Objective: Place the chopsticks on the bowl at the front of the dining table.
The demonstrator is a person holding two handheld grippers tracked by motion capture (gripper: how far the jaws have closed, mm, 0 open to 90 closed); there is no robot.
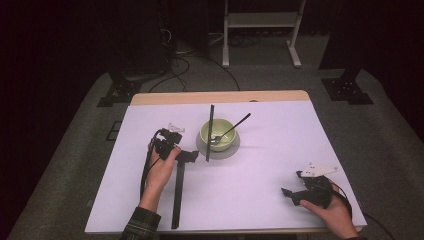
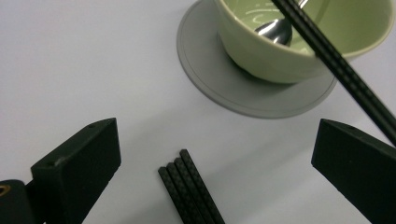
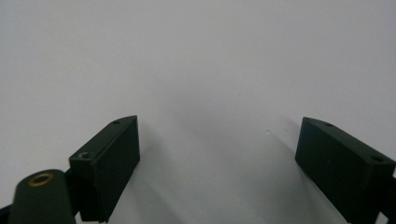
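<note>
Two black textured chopsticks lying side by side on white desk, near-left of pale green ceramic bowl on grey round coaster, mid-desk. Left gripper spread, straddling tips; pickup step. Next: lower, pinch. Right gripper spread, idle near right corner.

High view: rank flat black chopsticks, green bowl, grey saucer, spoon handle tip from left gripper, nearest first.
From the left gripper:
1. Black chopsticks lying flat on the table, directly at and below it.
2. Round grey saucer, to its right.
3. Pale green ceramic bowl, standing on the saucer.
4. Tip of the black spoon handle, beyond the bowl, far right.
</note>
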